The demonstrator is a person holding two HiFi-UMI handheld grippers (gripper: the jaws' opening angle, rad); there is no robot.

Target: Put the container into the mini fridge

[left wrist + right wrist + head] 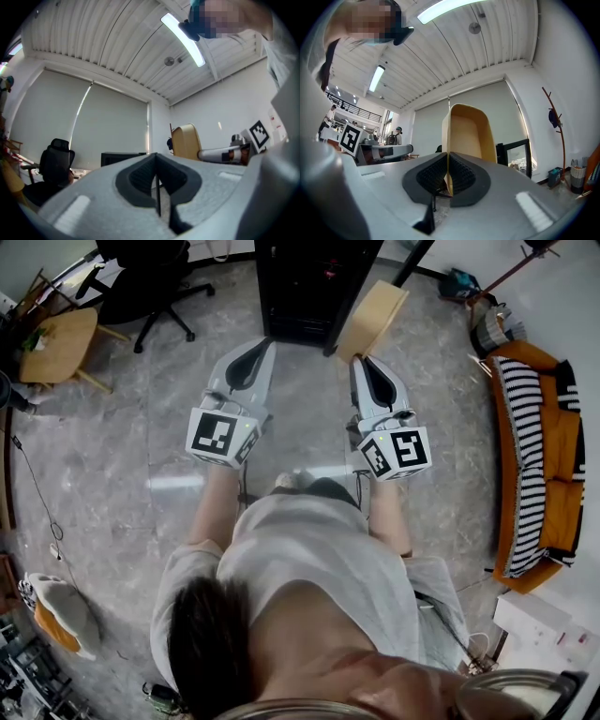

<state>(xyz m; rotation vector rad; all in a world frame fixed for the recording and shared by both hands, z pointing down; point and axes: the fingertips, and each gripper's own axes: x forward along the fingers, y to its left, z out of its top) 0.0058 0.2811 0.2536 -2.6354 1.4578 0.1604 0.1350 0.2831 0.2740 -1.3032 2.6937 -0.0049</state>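
A tan, open-topped container (pixel 373 320) hangs tilted in front of me, and my right gripper (pixel 359 360) is shut on its near rim. In the right gripper view the container (pixel 468 136) rises straight above the closed jaws of the right gripper (pixel 447 161). The black mini fridge (pixel 305 287) stands on the floor just beyond both grippers. Its door (pixel 515 157) appears open at the right. My left gripper (pixel 265 343) is shut with nothing in it, level with the right one. In its own view the left gripper (pixel 157 161) points towards the fridge (pixel 123 158).
A black office chair (pixel 150 277) and a small wooden table (pixel 56 343) stand at the far left. An orange sofa with a striped throw (pixel 539 456) runs along the right wall. A coat stand (pixel 555 122) rises at the right. The floor is grey stone.
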